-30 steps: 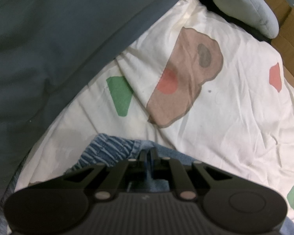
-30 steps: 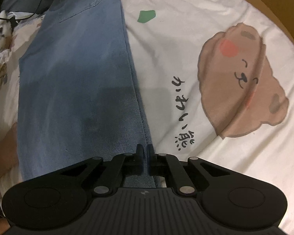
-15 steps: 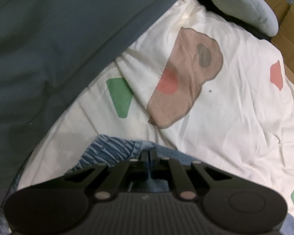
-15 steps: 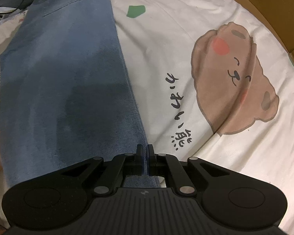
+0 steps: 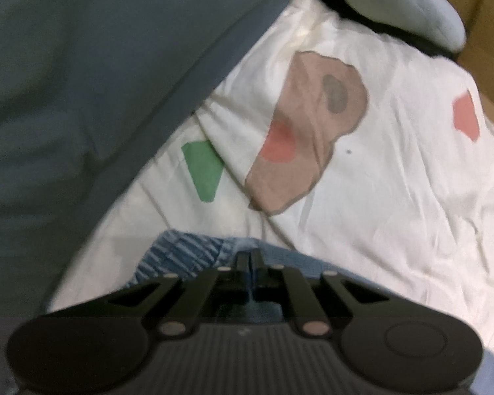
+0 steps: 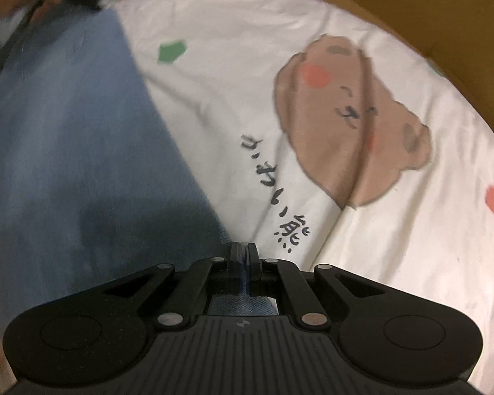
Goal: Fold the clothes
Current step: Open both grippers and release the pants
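On the white cotton bedsheet [image 6: 395, 256] with its brown bear print [image 6: 349, 118], black Japanese characters [image 6: 273, 194] run beside the bear; they read roughly "かわいい熊". My right tongs [image 6: 243, 251] are clamped on the edge of the blue denim jeans [image 6: 75, 151], which stretch away to the upper left of them. My left tongs [image 5: 248, 258] are pinched together on another bunched, ribbed edge of the same jeans [image 5: 187, 250]. A dark grey-blue blanket [image 5: 82, 82] lies to their left.
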{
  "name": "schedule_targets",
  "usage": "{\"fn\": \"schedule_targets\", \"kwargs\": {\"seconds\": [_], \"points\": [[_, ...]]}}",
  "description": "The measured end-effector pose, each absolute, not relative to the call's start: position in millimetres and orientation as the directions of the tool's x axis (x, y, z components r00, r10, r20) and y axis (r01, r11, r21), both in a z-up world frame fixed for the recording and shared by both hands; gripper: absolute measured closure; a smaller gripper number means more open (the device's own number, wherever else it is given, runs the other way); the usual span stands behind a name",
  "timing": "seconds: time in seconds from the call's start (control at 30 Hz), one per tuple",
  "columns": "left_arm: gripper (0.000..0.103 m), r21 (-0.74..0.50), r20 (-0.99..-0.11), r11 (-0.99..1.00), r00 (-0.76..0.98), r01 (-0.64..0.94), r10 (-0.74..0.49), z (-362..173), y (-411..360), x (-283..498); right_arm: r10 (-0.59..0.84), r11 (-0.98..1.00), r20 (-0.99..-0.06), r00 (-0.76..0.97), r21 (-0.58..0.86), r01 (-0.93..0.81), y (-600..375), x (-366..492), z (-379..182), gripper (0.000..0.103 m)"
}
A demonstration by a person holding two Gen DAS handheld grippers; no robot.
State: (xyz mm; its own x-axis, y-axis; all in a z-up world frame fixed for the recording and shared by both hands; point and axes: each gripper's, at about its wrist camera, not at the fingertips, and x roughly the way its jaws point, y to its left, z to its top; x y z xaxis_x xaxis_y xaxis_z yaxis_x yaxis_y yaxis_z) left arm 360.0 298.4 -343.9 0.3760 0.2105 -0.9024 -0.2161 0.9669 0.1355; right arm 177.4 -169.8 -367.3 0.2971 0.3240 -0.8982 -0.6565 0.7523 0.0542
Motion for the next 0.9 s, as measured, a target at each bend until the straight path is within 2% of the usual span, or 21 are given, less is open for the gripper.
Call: {"fn": "schedule_targets", "kwargs": {"seconds": [0.07, 0.13, 0.2, 0.23, 0.3, 0.4, 0.57, 0.77, 0.9], "points": [[0.081, 0.128, -0.903, 0.971, 0.38, -0.204, 0.199, -335.2, 260.1, 341.7, 0.336, 0.806, -0.873, 0.353, 0.072, -0.588, -192.9, 173.4, -349.0, 0.094], [0.077, 0.124, -0.903, 0.975, 0.387, -0.182, 0.187, -327.9, 217.7, 334.5, 0.353, 0.846, -0.855, 0.381, 0.118, -0.52, -221.7, 168.4, -333.1, 0.081], [0.072, 0.134, -0.899, 0.981, 0.399, -0.14, 0.18, -328.1, 200.9, 360.5, 0.333, 0.88, -0.846, 0.416, 0.12, -0.459, -250.3, 157.6, -321.2, 0.074], [0.067, 0.133, -0.897, 0.983, 0.407, -0.126, 0.174, -333.3, 214.0, 373.8, 0.311, 0.898, -0.845, 0.435, 0.111, -0.427, -264.1, 151.3, -316.5, 0.074], [0.064, 0.132, -0.892, 0.986, 0.423, -0.098, 0.161, -338.3, 228.9, 389.0, 0.27, 0.925, -0.848, 0.457, 0.097, -0.367, -288.4, 134.5, -310.1, 0.074], [0.055, 0.148, -0.882, 0.987, 0.444, -0.054, 0.157, -336.8, 195.9, 370.4, 0.209, 0.957, -0.852, 0.481, 0.077, -0.279, -322.9, 106.0, -305.4, 0.073], [0.051, 0.178, -0.867, 0.984, 0.475, 0.017, 0.148, -325.9, 167.0, 347.8, 0.097, 0.991, -0.862, 0.498, 0.041, -0.124, -366.3, 65.7, -317.4, 0.071], [0.05, 0.094, -0.892, 0.994, 0.447, 0.051, 0.062, -336.3, 141.9, 342.5, -0.027, 0.999, -0.856, 0.517, -0.013, 0.03, -419.5, 31.6, -329.4, 0.069], [0.05, 0.08, -0.913, 0.991, 0.406, 0.109, 0.03, -351.1, 122.4, 338.1, -0.103, 0.994, -0.846, 0.524, -0.07, 0.082, -442.3, 26.5, -340.3, 0.069]]}}
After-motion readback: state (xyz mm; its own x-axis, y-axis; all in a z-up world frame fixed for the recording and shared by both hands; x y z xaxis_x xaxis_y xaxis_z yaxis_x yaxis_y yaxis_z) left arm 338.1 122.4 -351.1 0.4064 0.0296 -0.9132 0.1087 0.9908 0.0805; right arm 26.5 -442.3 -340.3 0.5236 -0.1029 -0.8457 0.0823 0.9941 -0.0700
